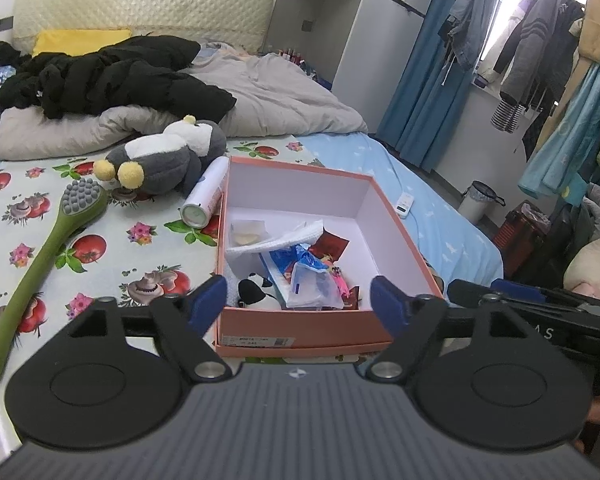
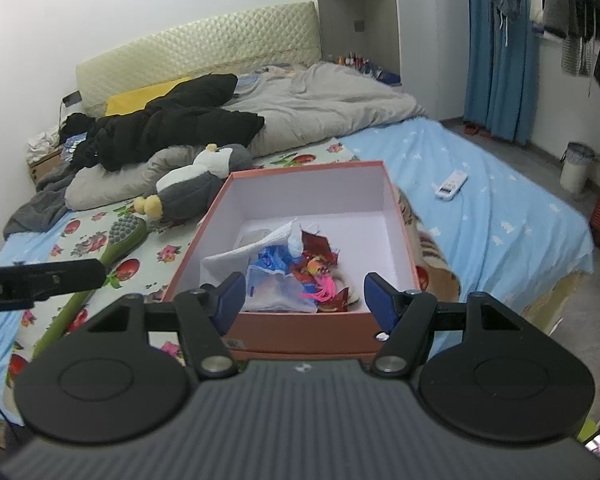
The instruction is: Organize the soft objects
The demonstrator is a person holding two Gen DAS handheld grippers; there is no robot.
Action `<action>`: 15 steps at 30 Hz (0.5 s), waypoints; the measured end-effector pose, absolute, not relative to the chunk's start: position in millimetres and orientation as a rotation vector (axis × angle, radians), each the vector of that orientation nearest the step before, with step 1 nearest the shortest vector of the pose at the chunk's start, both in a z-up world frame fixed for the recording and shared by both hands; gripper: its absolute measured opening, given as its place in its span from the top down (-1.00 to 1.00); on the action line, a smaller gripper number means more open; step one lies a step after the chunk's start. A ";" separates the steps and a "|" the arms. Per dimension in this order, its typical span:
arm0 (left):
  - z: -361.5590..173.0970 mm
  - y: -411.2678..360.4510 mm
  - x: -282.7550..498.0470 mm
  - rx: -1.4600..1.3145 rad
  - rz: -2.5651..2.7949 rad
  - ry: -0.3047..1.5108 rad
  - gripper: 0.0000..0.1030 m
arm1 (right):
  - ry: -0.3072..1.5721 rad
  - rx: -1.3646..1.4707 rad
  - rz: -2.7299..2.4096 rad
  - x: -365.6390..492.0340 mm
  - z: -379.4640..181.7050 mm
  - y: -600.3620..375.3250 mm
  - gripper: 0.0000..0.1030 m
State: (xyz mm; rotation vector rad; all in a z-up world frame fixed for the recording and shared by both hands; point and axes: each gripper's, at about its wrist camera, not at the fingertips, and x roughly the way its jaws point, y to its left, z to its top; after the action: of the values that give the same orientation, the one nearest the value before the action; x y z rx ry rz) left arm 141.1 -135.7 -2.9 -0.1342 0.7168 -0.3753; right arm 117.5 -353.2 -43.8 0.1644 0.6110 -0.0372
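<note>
A salmon-pink cardboard box [image 1: 300, 330] [image 2: 300, 334] stands open on the bed, right in front of both grippers. Inside lie a white cloth [image 1: 276, 240], a blue plastic bag [image 1: 304, 264], a small black-and-white panda plush [image 1: 256, 292] and pink bits [image 2: 324, 290]. A grey-and-white penguin plush [image 1: 168, 156] [image 2: 196, 188] lies behind the box's left side. My left gripper [image 1: 298, 300] is open at the box's near wall, holding nothing. My right gripper [image 2: 306, 298] is also open and holding nothing at that wall.
A green long-handled massage brush [image 1: 48, 248] [image 2: 124, 236] and a white spray can [image 1: 206, 192] lie left of the box. A remote [image 2: 452, 184] rests on the blue sheet to the right. A black jacket [image 1: 112, 76] and a grey duvet [image 2: 328, 100] cover the bed's far half.
</note>
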 end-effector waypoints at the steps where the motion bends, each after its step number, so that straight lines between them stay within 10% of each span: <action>1: -2.2 -136.2 140.3 -0.133 -0.376 0.713 -0.72 | 0.611 0.174 -0.036 118.2 -44.0 -355.0 -0.72; 2: -1.8 -136.6 139.8 -0.130 -0.376 0.708 -0.74 | 0.606 0.174 -0.042 118.5 -43.7 -355.9 -1.00; 15: -4.3 -143.7 145.1 -0.116 -0.365 0.724 -0.96 | 0.601 0.147 -0.067 116.0 -45.0 -360.4 -1.00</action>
State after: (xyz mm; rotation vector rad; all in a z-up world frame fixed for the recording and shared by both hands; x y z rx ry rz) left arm 145.1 -143.7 -4.3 -0.1165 0.7236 -0.3651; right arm 116.0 -360.4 -45.0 0.1465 0.6008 -0.0668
